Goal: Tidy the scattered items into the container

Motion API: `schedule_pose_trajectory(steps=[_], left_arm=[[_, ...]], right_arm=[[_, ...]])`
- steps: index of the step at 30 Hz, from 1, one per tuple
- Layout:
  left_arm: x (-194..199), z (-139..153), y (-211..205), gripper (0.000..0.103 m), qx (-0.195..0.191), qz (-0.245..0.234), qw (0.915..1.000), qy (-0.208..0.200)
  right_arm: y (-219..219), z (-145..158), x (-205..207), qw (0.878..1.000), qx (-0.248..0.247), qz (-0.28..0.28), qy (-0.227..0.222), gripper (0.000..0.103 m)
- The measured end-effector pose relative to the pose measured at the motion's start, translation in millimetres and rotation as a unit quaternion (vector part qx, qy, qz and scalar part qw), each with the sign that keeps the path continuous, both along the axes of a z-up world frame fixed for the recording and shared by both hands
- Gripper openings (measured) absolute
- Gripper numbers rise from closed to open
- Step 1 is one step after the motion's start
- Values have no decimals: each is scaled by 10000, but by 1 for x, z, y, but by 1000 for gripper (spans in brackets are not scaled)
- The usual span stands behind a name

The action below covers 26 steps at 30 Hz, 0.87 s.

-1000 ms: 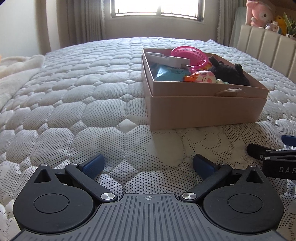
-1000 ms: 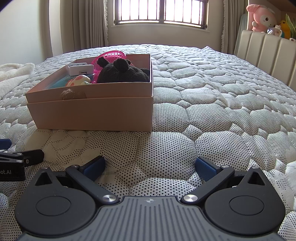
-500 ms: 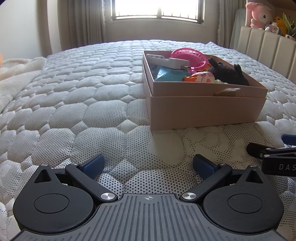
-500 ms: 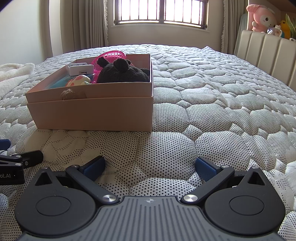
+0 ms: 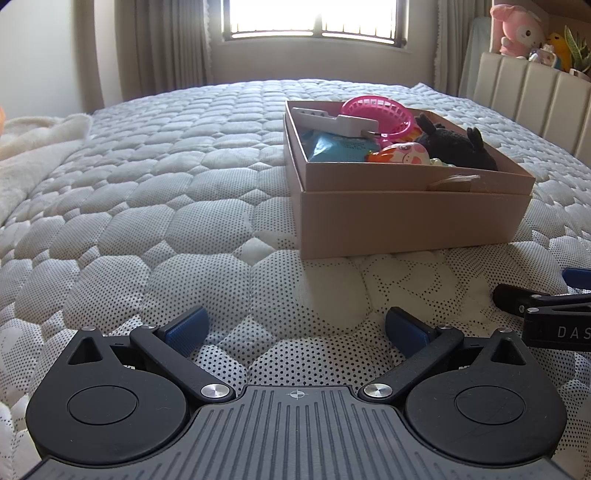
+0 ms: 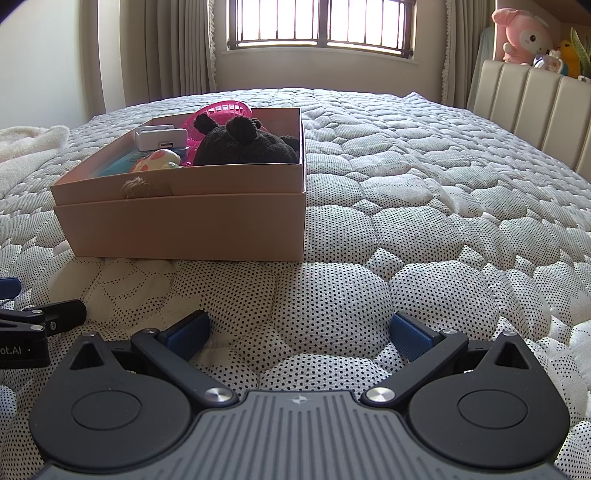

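Observation:
A tan cardboard box (image 5: 413, 218) (image 6: 184, 225) sits on the quilted bed. Inside lie a pink plastic basket (image 5: 376, 112) (image 6: 225, 110), a black plush toy (image 5: 454, 146) (image 6: 243, 144), a white rectangular gadget (image 5: 354, 125) (image 6: 160, 137), a teal packet (image 5: 340, 147) and a spotted pig-like toy (image 5: 400, 153) (image 6: 157, 160). My left gripper (image 5: 295, 326) rests low over the quilt in front of the box's left corner, open and empty. Equally open and empty, my right gripper (image 6: 299, 330) sits before the box's right corner. Each gripper's side shows at the other view's edge.
White quilted mattress (image 5: 147, 192) (image 6: 424, 177) spreads all around the box. A fluffy cream blanket (image 5: 33, 147) lies at the left edge. A padded headboard (image 6: 532, 107) with plush toys (image 6: 524, 33) on top stands at the right; a barred window (image 6: 317, 22) and curtains are behind.
The left wrist view has tilted up slightly, so the box sits a little lower in frame. The right gripper has stayed put. Both stay open.

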<state>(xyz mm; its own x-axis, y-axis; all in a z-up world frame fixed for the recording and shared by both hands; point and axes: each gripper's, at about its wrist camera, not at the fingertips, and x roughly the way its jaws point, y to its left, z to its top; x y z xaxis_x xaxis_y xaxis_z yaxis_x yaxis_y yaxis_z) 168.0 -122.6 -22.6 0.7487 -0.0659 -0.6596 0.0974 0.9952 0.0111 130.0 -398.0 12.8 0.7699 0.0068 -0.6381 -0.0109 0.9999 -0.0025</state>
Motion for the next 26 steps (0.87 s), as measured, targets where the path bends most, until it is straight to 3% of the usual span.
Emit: schedule_pose_trajectory(steps=[26], left_arm=[[1, 0, -1, 103, 29, 0, 10000, 5]], right_arm=[[0, 0, 0, 10000, 0, 0, 0, 103]])
